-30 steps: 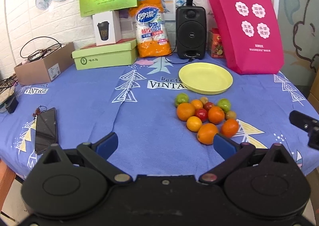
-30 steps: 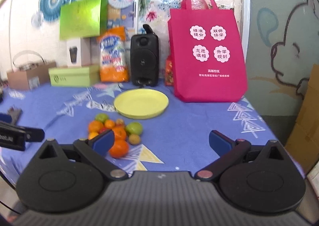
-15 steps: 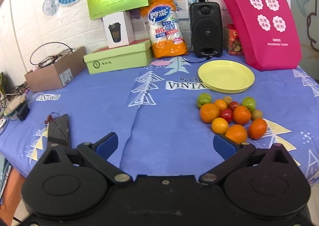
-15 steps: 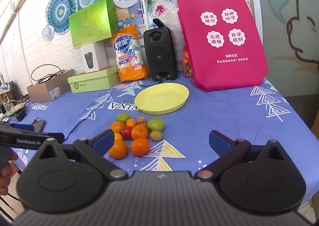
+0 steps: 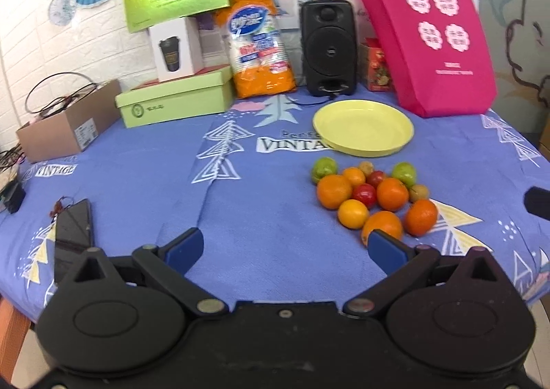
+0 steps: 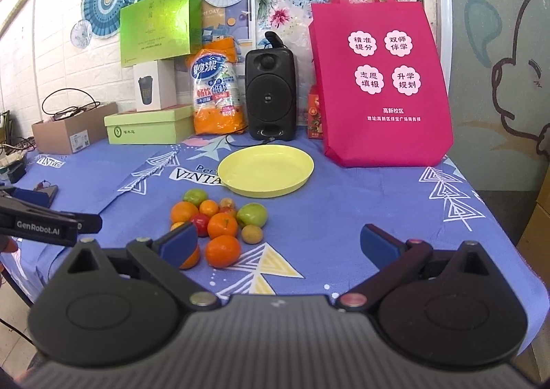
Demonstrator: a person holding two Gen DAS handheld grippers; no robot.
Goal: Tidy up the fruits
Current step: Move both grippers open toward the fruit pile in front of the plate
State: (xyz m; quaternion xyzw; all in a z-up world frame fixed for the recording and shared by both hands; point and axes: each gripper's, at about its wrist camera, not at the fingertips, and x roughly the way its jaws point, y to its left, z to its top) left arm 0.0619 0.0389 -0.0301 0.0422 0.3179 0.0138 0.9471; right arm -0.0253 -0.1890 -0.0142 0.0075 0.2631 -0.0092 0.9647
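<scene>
I hold both tongs, left gripper [image 5: 283, 246] and right gripper [image 6: 278, 241], wide open and empty near the loose pile of oranges, green and red fruits [image 6: 220, 217], since the empty round yellow plastic plate [image 6: 266, 170] waits just beyond it.

A pink tote bag [image 6: 381, 79] is stood at the back of the counter [image 6: 361, 217], which is covered by a blue patterned cloth. A black speaker [image 6: 270, 93] is set beside it, then an orange packet of paper cups [image 6: 216, 97], green boxes [image 6: 147, 129] and a cardboard box [image 6: 74, 131]. A dark phone [image 5: 74, 231] is laid flat at the near left.
</scene>
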